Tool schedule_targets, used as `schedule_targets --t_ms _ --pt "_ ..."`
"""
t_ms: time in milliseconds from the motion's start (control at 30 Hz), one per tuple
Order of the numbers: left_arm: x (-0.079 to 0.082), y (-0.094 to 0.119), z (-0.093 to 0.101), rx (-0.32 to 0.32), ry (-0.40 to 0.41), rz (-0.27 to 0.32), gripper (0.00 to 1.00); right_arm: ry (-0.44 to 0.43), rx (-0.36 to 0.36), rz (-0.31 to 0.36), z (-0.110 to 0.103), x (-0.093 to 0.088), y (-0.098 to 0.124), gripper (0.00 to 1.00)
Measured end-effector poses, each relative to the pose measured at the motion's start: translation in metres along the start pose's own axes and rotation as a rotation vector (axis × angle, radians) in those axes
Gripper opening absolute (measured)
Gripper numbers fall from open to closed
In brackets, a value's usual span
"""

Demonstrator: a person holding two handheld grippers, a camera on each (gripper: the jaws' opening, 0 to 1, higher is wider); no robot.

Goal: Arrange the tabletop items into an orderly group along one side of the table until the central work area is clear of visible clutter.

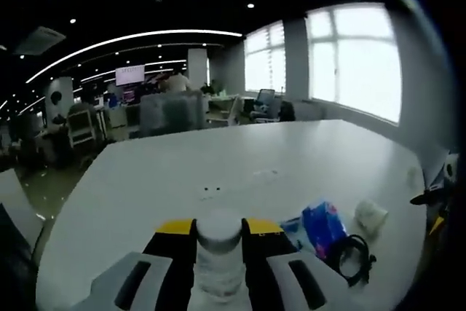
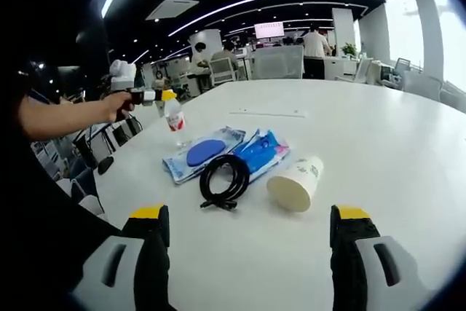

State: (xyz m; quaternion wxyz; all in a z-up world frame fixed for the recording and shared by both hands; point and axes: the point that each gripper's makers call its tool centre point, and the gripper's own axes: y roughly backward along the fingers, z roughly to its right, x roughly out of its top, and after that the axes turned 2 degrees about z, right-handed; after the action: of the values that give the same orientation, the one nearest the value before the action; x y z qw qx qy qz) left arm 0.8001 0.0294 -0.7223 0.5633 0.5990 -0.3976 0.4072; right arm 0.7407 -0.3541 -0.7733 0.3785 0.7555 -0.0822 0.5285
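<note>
Left gripper [image 1: 218, 253] has its yellow-tipped jaws pinching a small clear plastic bottle [image 1: 219, 253] with a white cap, the bottle standing upright between them at the near edge of the white table [image 1: 240, 158]. From the right gripper view the same left gripper [image 2: 154, 95] reaches in from the left, held by a person's hand [image 2: 119, 105], with the bottle [image 2: 173, 116] hanging from it, its base just at the tabletop beside the other items.

Right gripper [image 2: 244, 234] hangs over the near part of the table [image 2: 378, 143] with its jaws spread wide and nothing between them.

Ahead of it lies a loose cluster: a flat blue-and-white packet [image 2: 202, 154], a brighter blue packet [image 2: 263, 153] just beside it, a coiled black cable [image 2: 225, 179] resting partly on both packets, and a white paper cup [image 2: 295, 183] lying on its side, mouth towards the right gripper, near the cable. In the left gripper view the blue packet [image 1: 322, 225], the cable [image 1: 353, 256] and the cup [image 1: 370, 215] sit to the right of the bottle.

Beyond the table, office desks and chairs [image 2: 277, 62] stand with people among them.
</note>
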Motion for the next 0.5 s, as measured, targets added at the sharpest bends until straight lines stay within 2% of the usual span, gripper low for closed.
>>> schedule_targets --t_ms 267,500 --pt "-0.0003 0.0007 -0.0015 0.03 0.014 0.013 0.21 -0.001 0.0 -0.003 0.0018 -0.0002 -0.0018 0.87" --pt "-0.0001 0.0003 0.0002 -0.01 0.001 0.004 0.2 -0.002 -0.002 -0.001 0.003 0.0004 -0.0033 0.87"
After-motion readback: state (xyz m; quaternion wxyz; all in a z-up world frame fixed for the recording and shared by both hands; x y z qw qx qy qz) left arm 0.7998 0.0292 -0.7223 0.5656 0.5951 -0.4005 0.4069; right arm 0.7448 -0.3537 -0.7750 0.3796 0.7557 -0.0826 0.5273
